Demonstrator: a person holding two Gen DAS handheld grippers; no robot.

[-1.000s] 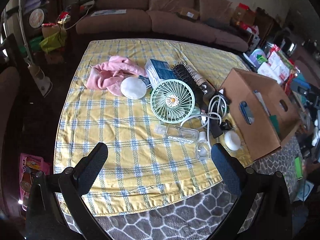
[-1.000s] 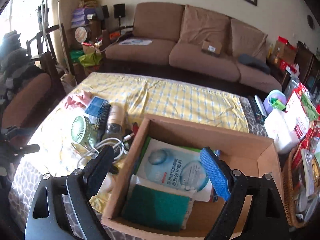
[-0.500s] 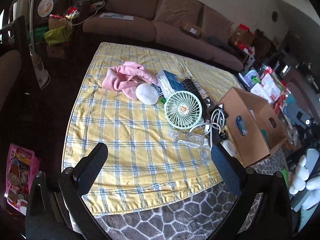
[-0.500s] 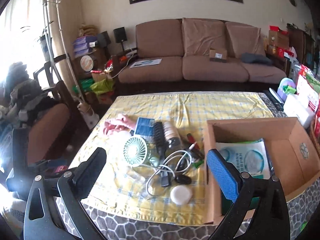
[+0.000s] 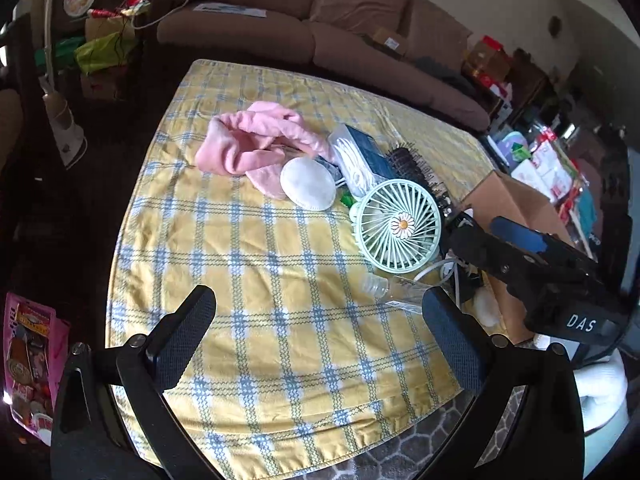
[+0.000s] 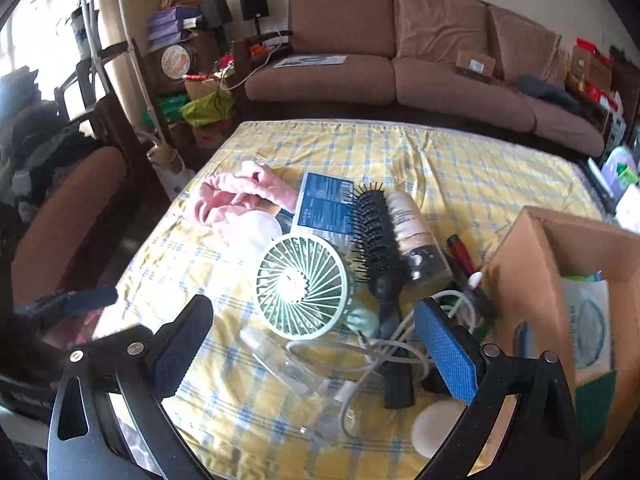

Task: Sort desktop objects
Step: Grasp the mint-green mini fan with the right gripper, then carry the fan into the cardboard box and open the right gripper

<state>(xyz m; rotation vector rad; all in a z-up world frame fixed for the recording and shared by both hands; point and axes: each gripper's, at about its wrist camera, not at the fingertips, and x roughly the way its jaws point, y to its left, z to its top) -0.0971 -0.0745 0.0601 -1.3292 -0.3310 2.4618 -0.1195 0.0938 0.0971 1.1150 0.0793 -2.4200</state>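
Right gripper (image 6: 316, 352) hangs empty, jaws wide apart, directly above the clutter – clear bottle (image 6: 284, 360) lying crosswise just below its fingertips, mint desk fan (image 6: 302, 282) beyond, cardboard box (image 6: 520, 276) to its right. Left gripper (image 5: 320, 340), likewise spread and empty, hangs over bare tablecloth – the farther tool

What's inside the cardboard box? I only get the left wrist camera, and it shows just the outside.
Observer: In the right wrist view, the cardboard box holds a white packet printed with blue circles, and a green pad.
Operator: Is anything hiding behind the hairbrush?
Observer: Yes, a beige bottle lies right beside the hairbrush, on its box side.
Operator: Is the right gripper holding something?
Observer: No, the right gripper is open with nothing gripped.
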